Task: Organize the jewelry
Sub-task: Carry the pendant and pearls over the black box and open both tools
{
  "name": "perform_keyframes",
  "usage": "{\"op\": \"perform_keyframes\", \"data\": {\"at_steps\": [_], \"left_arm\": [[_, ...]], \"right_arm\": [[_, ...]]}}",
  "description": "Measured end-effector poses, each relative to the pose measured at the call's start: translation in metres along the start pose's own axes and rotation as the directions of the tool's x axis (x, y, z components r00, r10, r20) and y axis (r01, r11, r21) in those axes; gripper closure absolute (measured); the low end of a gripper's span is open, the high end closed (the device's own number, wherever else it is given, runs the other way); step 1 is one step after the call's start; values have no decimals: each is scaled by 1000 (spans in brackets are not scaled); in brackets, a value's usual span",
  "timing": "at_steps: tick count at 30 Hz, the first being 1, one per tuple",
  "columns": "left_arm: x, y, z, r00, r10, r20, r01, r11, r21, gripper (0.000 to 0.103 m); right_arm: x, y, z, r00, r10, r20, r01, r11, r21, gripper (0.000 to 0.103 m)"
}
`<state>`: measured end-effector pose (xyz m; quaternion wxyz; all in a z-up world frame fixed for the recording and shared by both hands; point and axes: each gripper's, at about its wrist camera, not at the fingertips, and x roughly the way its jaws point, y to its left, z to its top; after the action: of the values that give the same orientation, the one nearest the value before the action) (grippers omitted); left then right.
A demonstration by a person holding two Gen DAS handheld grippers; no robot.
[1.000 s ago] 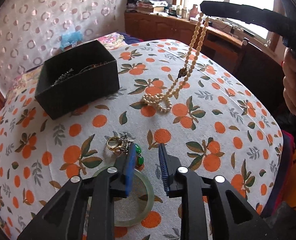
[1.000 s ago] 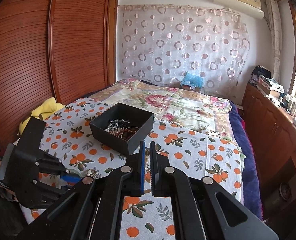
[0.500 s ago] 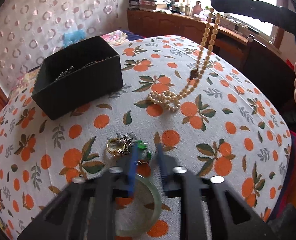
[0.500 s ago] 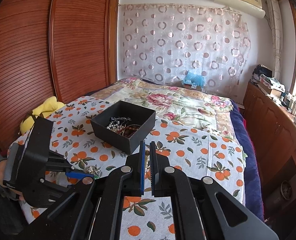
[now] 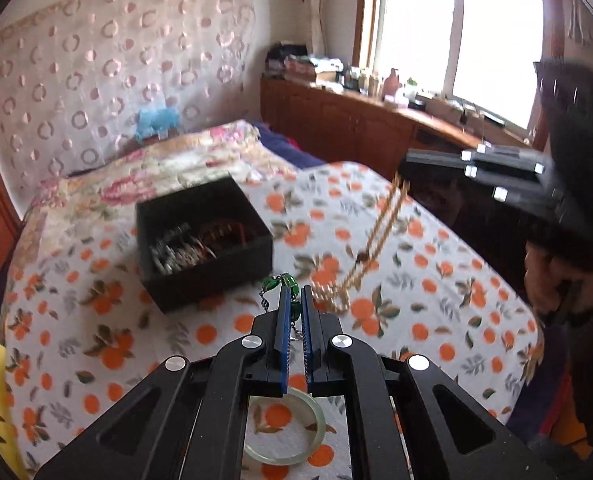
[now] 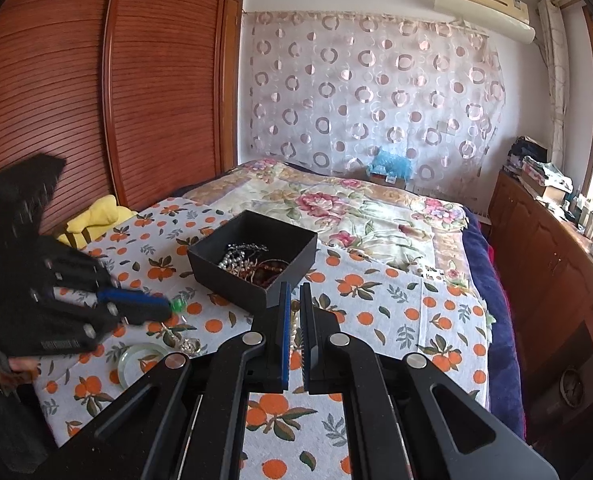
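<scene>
My left gripper (image 5: pixel 295 290) is shut on a green bead chain (image 5: pixel 279 281) and holds it above the orange-print cloth, just in front of the black jewelry box (image 5: pixel 204 240). It also shows in the right wrist view (image 6: pixel 168 306). My right gripper (image 6: pixel 295 286) is shut on a cream bead necklace (image 5: pixel 380 236) that hangs down with its lower end piled on the cloth. In the left wrist view the right gripper (image 5: pixel 406 166) is at the right. The box (image 6: pixel 252 258) holds several chains and beads.
A pale green bangle (image 5: pixel 284 428) lies on the cloth under my left gripper, also seen in the right wrist view (image 6: pixel 140 362). A gold ring cluster (image 6: pixel 188 345) lies beside it. A wooden cabinet (image 5: pixel 336 120) runs along the right; a wardrobe (image 6: pixel 96 100) stands at left.
My left gripper has closed on the green bead chain and lifted it off the cloth toward the box. My right gripper still holds the hanging cream necklace, now lower.
</scene>
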<state>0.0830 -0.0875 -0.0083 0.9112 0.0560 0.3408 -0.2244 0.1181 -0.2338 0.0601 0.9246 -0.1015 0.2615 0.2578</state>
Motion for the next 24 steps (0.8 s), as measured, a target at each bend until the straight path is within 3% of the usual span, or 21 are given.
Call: {"op": "perform_keyframes", "data": {"at_steps": [11, 24], "left_arm": [[-3, 38, 26, 998, 50, 46, -49, 998, -36, 99], [14, 85, 56, 994, 92, 54, -86, 992, -97, 99]], "right_arm": [[5, 6, 34, 998, 40, 45, -40, 999, -5, 98], [9, -4, 113, 986, 93, 140, -92, 996, -13, 98]]}}
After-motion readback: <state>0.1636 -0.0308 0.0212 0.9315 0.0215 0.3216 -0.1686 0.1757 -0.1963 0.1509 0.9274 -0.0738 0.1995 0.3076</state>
